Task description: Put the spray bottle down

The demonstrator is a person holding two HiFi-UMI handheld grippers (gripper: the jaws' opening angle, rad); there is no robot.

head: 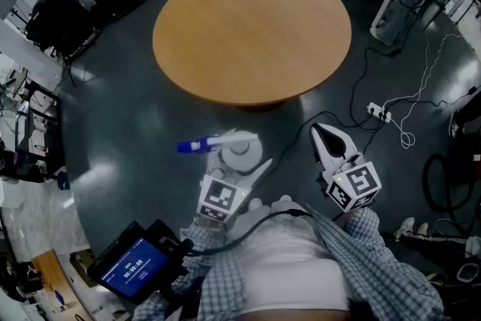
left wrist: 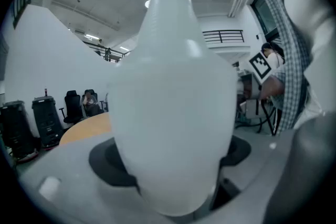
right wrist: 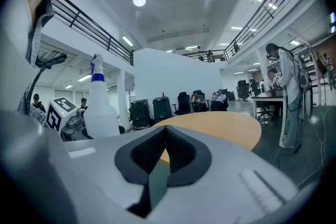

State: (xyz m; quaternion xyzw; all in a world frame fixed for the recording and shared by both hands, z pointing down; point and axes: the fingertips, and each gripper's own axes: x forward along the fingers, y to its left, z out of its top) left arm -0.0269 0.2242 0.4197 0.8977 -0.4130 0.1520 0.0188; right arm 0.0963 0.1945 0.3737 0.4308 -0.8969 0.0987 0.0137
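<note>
**Fig. – Spray bottle carried in L tongs, short of the desk**
L tongs (head: pixel 239 162) spread wide and clamped on the body of the white spray bottle (left wrist: pixel 173 102). Bottle upright, blue nozzle to the person's left, over the floor (head: pixel 128 109), not on the round wooden desk (head: pixel 252 30). R tongs (head: pixel 322 135) pressed together, empty, just beside. Both forearms tucked near torso, tongs aimed fwd at desk, approx. level.
</note>
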